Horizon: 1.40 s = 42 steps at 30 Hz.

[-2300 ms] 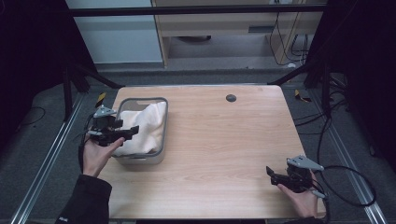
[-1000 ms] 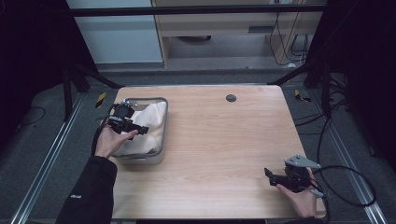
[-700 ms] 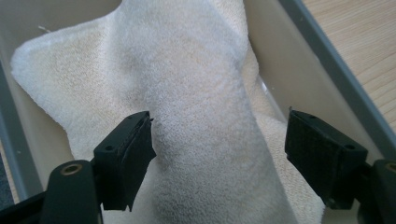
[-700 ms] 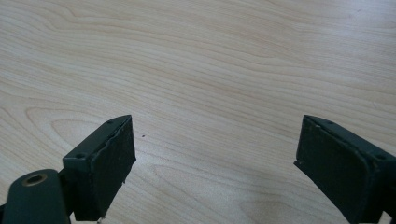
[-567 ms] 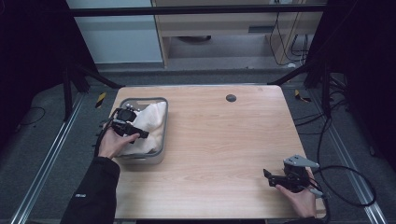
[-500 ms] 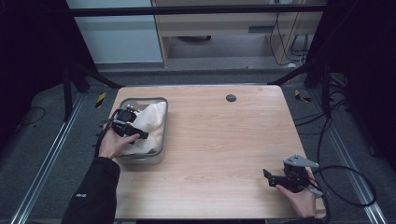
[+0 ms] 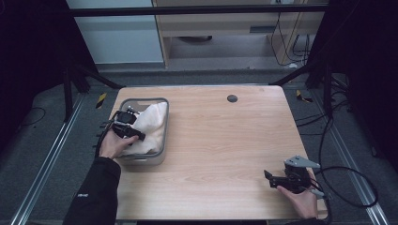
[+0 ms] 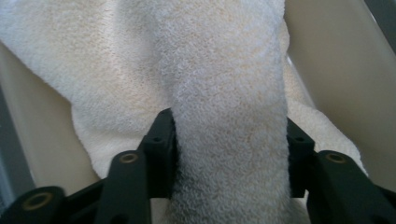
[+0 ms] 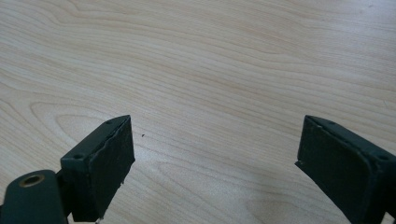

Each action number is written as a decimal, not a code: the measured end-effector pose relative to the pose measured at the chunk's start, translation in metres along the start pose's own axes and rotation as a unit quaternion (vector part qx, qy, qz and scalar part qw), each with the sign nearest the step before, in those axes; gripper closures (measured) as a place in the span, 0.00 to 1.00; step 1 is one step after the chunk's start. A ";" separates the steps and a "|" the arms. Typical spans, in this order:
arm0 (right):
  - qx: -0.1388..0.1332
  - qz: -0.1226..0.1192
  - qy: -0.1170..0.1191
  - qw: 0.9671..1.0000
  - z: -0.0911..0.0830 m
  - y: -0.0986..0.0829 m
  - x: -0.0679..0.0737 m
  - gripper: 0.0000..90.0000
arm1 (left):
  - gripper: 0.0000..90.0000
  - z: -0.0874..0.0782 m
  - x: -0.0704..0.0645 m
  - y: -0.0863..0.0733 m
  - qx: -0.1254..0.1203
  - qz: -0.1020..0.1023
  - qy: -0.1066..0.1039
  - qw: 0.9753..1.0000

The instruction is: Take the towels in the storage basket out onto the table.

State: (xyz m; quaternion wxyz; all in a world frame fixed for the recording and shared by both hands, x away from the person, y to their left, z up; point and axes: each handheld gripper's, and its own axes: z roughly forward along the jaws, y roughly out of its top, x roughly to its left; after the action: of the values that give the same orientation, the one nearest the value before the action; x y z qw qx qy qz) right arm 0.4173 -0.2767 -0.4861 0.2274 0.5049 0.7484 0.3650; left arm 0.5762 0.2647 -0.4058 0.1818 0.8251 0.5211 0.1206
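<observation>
Left gripper (image 8: 229, 140) clenched on raised fold of towel (image 8: 224, 84), jaws pressing both sides. Towel: cream-white terry, looped pile, rumpled, lying inside grey bin (image 7: 162, 152) at table (image 7: 225, 150) left edge. Right gripper (image 9: 215, 163) released, jaws wide apart, over bare wood near table's front right corner.

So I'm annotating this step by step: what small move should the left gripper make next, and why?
Probably close fully and lift a little. The left gripper has its jaws either side of a raised fold of the cream towel, which lies in the grey bin. The right gripper is open over the bare table, so it isn't helping.
</observation>
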 end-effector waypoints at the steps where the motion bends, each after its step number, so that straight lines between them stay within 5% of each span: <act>1: 0.000 0.000 0.001 1.000 0.000 0.000 0.000 0.12 | 0.61 0.000 0.000 0.000 0.000 -0.001 0.001 1.000; 16: -0.007 -0.004 0.002 1.000 -0.001 0.000 0.000 0.13 | 0.72 -0.024 0.002 0.000 -0.039 -0.019 0.016 0.999; 21: -0.008 -0.002 0.002 1.000 -0.001 0.000 0.001 0.14 | 0.72 -0.047 0.003 0.001 -0.072 -0.026 0.012 0.997; 42: -0.011 -0.003 0.001 1.000 -0.002 0.000 0.001 0.14 | 0.72 -0.118 -0.008 -0.005 -0.147 0.004 0.010 0.989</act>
State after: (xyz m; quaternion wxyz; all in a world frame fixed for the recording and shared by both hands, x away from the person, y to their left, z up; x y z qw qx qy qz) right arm 0.4155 -0.2768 -0.4850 0.2338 0.4994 0.7462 0.3730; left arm 0.5229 0.2799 -0.3014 0.2951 0.7903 0.4962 0.2051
